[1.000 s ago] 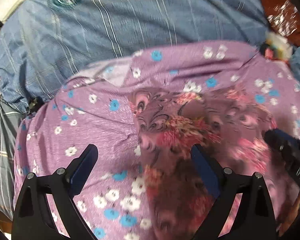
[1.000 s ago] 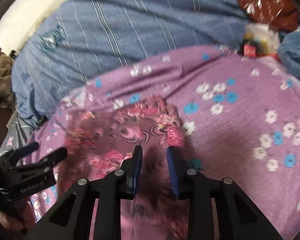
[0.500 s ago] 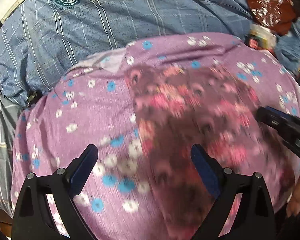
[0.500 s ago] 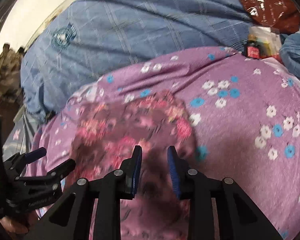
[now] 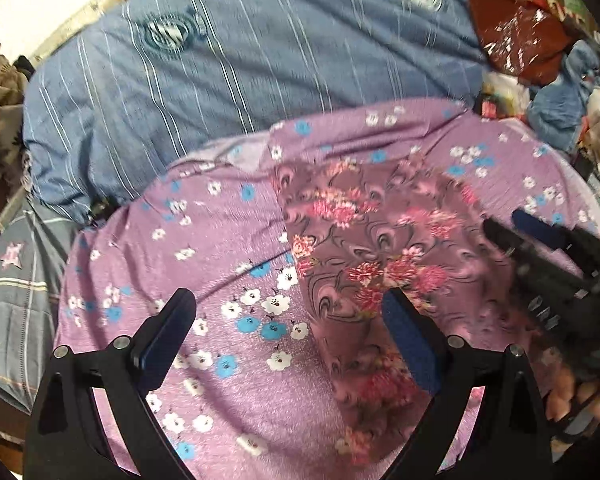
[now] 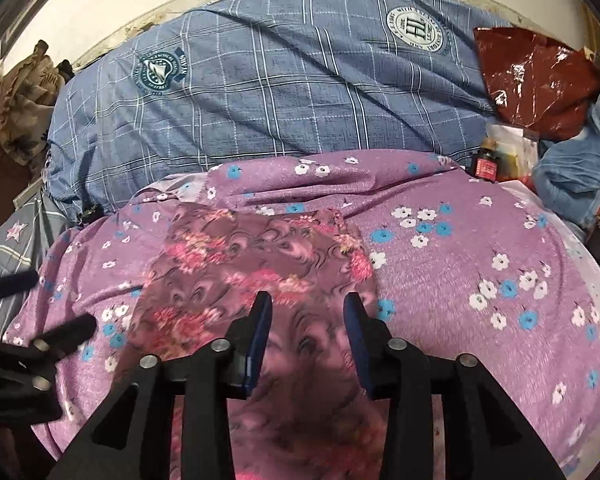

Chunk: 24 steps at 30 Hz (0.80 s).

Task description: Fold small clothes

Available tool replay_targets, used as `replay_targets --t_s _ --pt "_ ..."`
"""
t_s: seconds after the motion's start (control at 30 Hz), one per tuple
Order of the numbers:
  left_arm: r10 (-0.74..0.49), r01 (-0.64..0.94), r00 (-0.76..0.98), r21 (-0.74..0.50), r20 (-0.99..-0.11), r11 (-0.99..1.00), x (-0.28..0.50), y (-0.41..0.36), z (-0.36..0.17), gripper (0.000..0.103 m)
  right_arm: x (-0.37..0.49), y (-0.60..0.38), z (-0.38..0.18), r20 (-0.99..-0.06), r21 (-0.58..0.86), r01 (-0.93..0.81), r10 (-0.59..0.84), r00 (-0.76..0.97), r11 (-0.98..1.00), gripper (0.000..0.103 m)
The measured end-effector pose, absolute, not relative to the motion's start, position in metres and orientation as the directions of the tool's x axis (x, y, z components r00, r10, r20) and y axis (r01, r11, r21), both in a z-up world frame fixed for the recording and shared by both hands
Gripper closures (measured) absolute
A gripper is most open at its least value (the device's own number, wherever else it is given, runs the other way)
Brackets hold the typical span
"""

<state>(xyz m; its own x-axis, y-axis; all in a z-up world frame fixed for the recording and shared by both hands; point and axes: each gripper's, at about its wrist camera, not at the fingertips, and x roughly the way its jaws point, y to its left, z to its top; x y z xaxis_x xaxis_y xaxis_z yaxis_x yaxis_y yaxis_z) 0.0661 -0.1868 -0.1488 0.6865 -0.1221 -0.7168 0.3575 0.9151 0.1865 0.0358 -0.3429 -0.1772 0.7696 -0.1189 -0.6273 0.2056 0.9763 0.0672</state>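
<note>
A small mauve garment (image 5: 380, 248) with pink flowers and dark swirls lies flat on the purple flowered sheet (image 5: 188, 248). My left gripper (image 5: 286, 332) hovers above the garment's left edge, open wide with nothing between its fingers. In the right wrist view the same garment (image 6: 252, 264) lies just past my right gripper (image 6: 308, 332). Its jaws are opening and stand apart above the cloth without pinching it. The right gripper (image 5: 512, 222) shows at the right of the left view. The left gripper (image 6: 56, 302) shows at the left edge of the right view.
A blue checked pillow (image 6: 284, 80) with round crests lies behind the sheet (image 6: 480, 248). At the far right sit a red plastic bag (image 6: 540, 80), a small dark bottle (image 6: 486, 164) and blue denim cloth (image 6: 572, 168). A brown patterned cloth (image 6: 24, 104) lies far left.
Both grippers have drawn back and risen from the garment, which now looks smaller and lies flat. The right gripper's jaws have widened.
</note>
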Motion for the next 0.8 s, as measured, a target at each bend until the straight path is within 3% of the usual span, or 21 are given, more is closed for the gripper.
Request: replay_targets --t_s 0.8 --pt "-0.106 0.344 0.683 0.189 -0.723 0.920 0.051 -0.188 -0.150 0.008 0.020 -0.330 -0.176 -0.604 -0.034 0.230 -0.203 0.771 0.973 0.062"
